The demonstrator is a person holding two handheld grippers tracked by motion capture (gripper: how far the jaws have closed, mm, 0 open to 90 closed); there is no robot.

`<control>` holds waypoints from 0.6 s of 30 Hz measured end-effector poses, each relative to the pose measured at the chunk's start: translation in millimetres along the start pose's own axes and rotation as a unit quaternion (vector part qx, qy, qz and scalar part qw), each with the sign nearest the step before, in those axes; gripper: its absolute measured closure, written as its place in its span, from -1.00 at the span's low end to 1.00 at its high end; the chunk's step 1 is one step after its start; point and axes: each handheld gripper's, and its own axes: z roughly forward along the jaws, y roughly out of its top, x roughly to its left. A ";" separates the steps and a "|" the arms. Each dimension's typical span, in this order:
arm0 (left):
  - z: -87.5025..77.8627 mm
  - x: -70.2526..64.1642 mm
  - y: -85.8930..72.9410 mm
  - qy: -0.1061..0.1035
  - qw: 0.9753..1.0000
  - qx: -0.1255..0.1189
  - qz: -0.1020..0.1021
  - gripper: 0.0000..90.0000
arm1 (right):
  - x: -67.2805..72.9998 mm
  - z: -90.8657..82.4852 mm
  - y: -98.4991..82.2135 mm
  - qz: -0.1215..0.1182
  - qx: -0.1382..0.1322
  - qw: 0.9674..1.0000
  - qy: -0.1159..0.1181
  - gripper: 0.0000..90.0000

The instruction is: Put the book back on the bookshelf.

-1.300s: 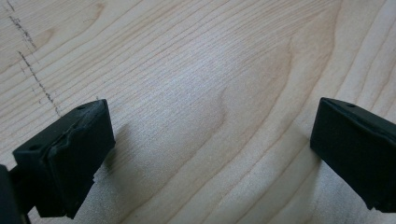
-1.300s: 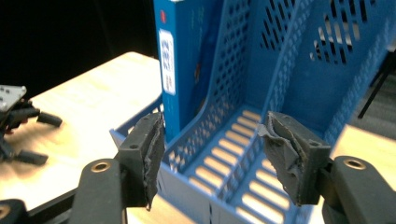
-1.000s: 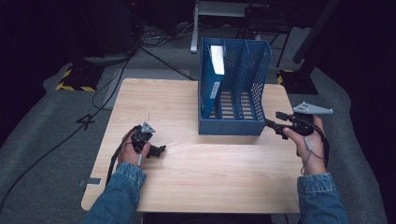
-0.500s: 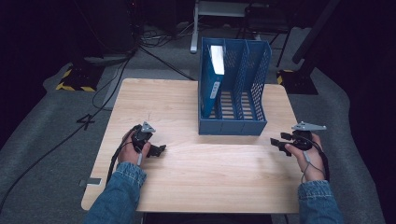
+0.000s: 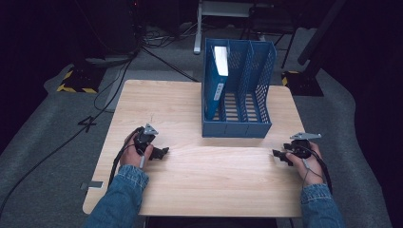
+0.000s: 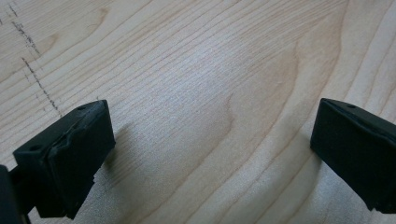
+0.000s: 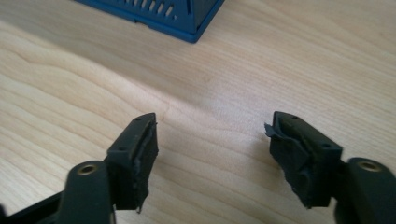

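1. The blue file rack (image 5: 237, 90) stands on the far half of the desk (image 5: 199, 185), a little right of the middle. It is upright, and its open front faces the person.
2. A blue folder (image 5: 216, 80) stands on end in the rack's left slot. Its long side points up and it leans a little. The other two slots look empty.
3. The left hand-held gripper (image 5: 159, 153) rests low over the desk on the near left side. Its jaws are wide apart and hold nothing. In the left gripper view there is just bare wood between the jaws.
4. The right hand-held gripper (image 5: 280, 154) sits low on the near right side. Its jaws are wide apart too, and they hold nothing.
5. In the right gripper view, the near corner of the rack (image 7: 187, 25) shows ahead and a bit to the left of the jaws.
6. The rack lies away from both hands, further up the desk. It is forward and to the right of the left hand-held gripper, and forward and to the left of the right one.
7. I think the right hand-held gripper is a bit nearer to the rack, but the folder's slot is on the left hand's side. So a reach for the folder looks easier from the left
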 end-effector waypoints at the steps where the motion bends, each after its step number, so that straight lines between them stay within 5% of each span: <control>1: 0.0 0.0 0.0 0.000 1.000 0.000 0.000 -1.00 | 0.4 2.0 -1.8 -0.007 -0.010 1.000 -0.004 -0.37; 6: -0.2 0.0 0.0 0.001 1.000 0.000 0.001 -1.00 | 7.5 13.4 -4.5 -0.011 -0.034 0.999 -0.025 -0.82; 18: 0.1 -0.3 0.1 0.001 1.000 0.000 -0.003 -1.00 | 7.9 15.1 -3.4 -0.007 -0.032 0.999 -0.029 -0.88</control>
